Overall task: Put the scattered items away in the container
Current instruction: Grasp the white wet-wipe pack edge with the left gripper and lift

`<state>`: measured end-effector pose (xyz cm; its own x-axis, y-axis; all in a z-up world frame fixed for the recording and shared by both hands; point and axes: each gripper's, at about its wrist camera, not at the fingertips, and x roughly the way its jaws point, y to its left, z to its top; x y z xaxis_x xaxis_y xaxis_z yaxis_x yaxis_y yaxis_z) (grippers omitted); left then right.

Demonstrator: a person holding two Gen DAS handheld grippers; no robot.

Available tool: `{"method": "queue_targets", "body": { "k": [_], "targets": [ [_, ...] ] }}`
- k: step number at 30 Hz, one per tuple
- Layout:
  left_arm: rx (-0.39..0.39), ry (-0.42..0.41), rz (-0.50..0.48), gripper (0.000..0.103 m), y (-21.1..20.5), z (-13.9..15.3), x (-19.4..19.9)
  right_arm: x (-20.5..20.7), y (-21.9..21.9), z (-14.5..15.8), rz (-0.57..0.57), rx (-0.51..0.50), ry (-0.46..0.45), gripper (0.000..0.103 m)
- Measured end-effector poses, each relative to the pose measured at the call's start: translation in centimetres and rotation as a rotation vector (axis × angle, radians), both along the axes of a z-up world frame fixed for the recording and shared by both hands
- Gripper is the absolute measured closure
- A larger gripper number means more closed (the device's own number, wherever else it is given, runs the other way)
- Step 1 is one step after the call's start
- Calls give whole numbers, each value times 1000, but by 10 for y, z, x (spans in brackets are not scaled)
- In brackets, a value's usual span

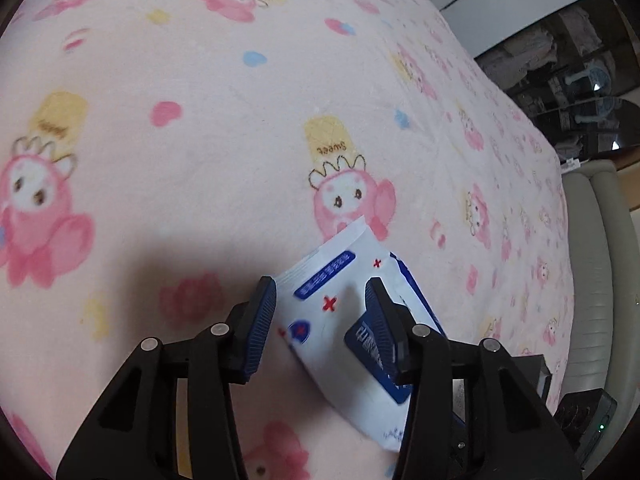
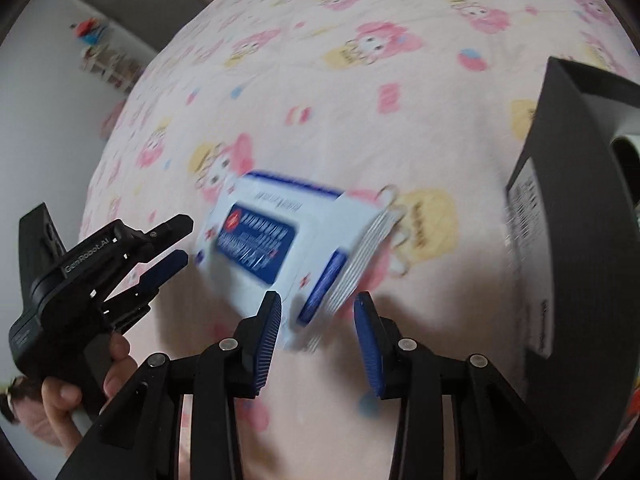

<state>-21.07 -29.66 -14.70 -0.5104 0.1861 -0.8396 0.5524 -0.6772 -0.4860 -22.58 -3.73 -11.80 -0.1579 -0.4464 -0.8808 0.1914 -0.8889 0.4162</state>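
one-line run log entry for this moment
left gripper: open, straddling white-and-blue wipes pack | right gripper: open near pack | black box container: right of pack | surface: pink cartoon blanket

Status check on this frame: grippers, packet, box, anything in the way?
Left gripper open, straddling wipes packet on the bed. Right gripper open at the packet's end. Black box to the right. Nothing visible between.

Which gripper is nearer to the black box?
Right. The right gripper is beside the black box; the left gripper is beyond the wipes pack.
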Motion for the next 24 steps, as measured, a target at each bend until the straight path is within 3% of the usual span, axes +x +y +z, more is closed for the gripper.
{"method": "queue_targets", "body": {
  "k": [2, 7, 10, 11, 13, 15, 19, 24],
  "targets": [
    [-25, -12, -26, 48, -1, -6, -14, -6, -1, -4, -18, 2, 0, 65],
    [4, -51, -113, 44, -1, -24, -29, -15, -8, -18, -24, -34, -7, 63],
    [38, -56, -138, 52, 1, -20, -21, -19, -14, -23, -16, -42, -4, 63],
    [63, -57, -138, 60, 2, -18, -14, -19, -17, -22, -4, -33, 3, 63],
    [103, -61, -136, 61, 5, -14, -1, -16, -19, -18, 3, -38, 14, 63],
    [79, -88, -138, 67, 15, -8, 13, -6, -13, -12, 17, -52, 18, 63],
    [23, -98, -191, 67, 43, 6, 49, 22, -4, 0, 68, -55, 6, 63],
    [95, -102, -182, 63, 50, 5, 100, 56, 17, 7, 75, -23, 10, 61]
  ]
}}
